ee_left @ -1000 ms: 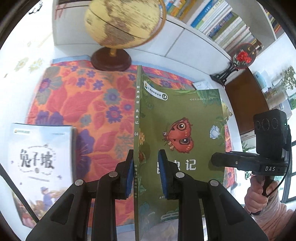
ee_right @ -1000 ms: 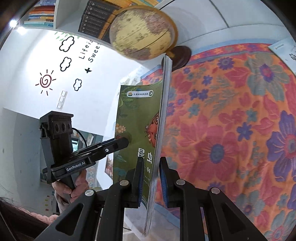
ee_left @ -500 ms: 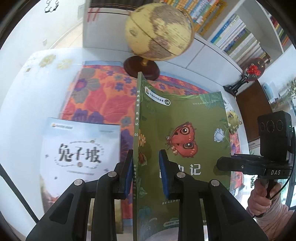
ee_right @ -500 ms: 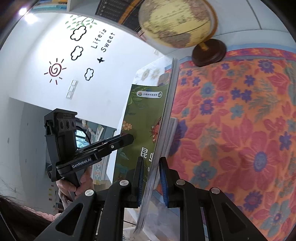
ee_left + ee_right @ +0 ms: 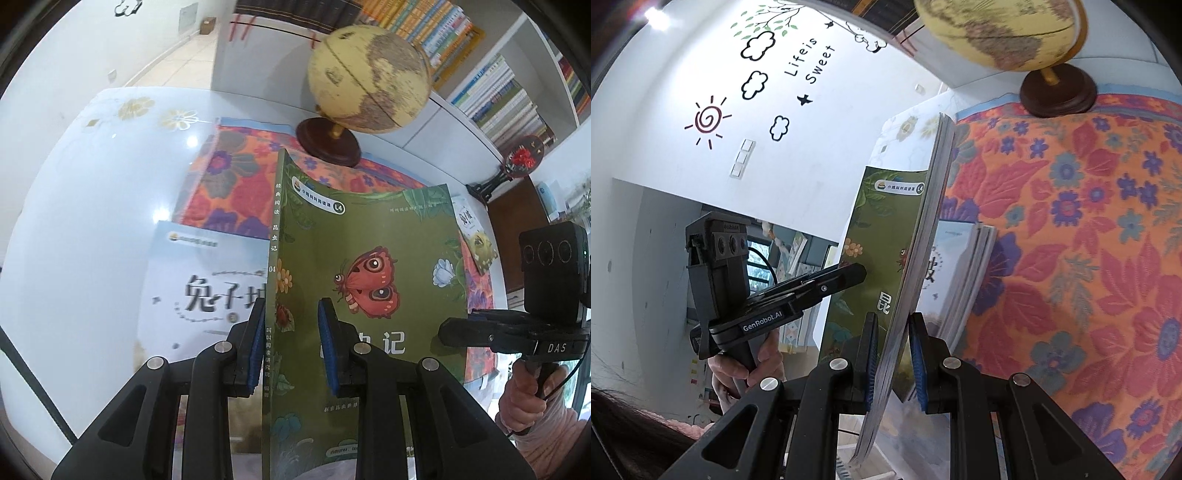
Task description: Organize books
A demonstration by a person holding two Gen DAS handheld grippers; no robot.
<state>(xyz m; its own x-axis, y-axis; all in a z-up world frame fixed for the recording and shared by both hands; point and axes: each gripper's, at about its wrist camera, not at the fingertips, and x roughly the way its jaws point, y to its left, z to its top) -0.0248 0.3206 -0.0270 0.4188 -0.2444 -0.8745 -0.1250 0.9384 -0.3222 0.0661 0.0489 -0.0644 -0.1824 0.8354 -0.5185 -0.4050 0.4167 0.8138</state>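
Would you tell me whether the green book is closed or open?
Closed: the green book shows its front cover flat against its pages, whose edges stay together.

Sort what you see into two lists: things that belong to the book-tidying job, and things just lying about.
Part of the job:
green butterfly book, held by left gripper and right gripper
white book lying on the table

Just lying about:
globe
floral cloth
red fan ornament
shelved books
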